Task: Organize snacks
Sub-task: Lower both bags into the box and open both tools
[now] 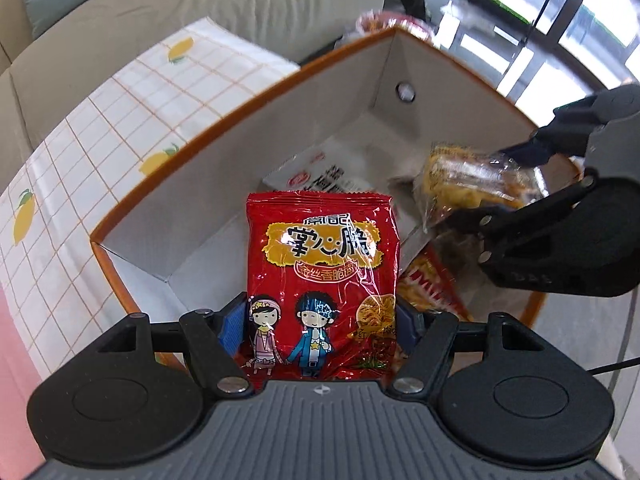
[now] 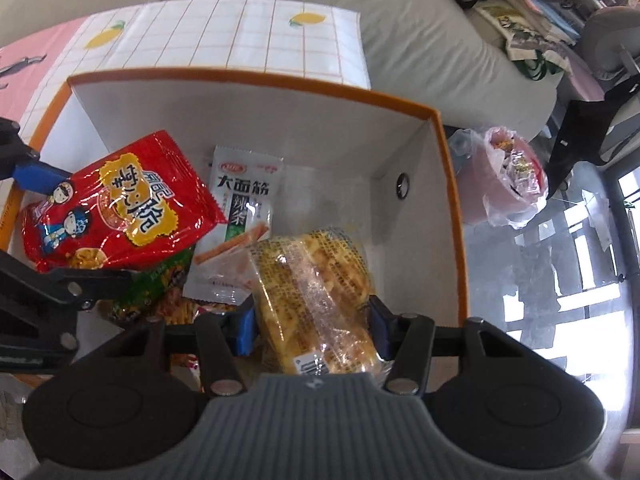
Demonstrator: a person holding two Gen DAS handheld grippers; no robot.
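The left gripper (image 1: 320, 330) is clamped on the red noodle packet (image 1: 324, 272), held above the near end of the orange-rimmed box (image 1: 236, 116). The right gripper (image 2: 312, 330) is clamped on the yellow cracker pack (image 2: 316, 296), over the box's right side beside the white spicy-strip sachet (image 2: 240, 216). Best lower each flat onto bare box floor and release one at a time, so the packs do not pile up

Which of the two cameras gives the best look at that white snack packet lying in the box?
The right wrist view. There the white packet lies face-up on the box floor, its print mostly visible. In the left wrist view the same white packet is largely hidden behind the red bag held in the left claw.
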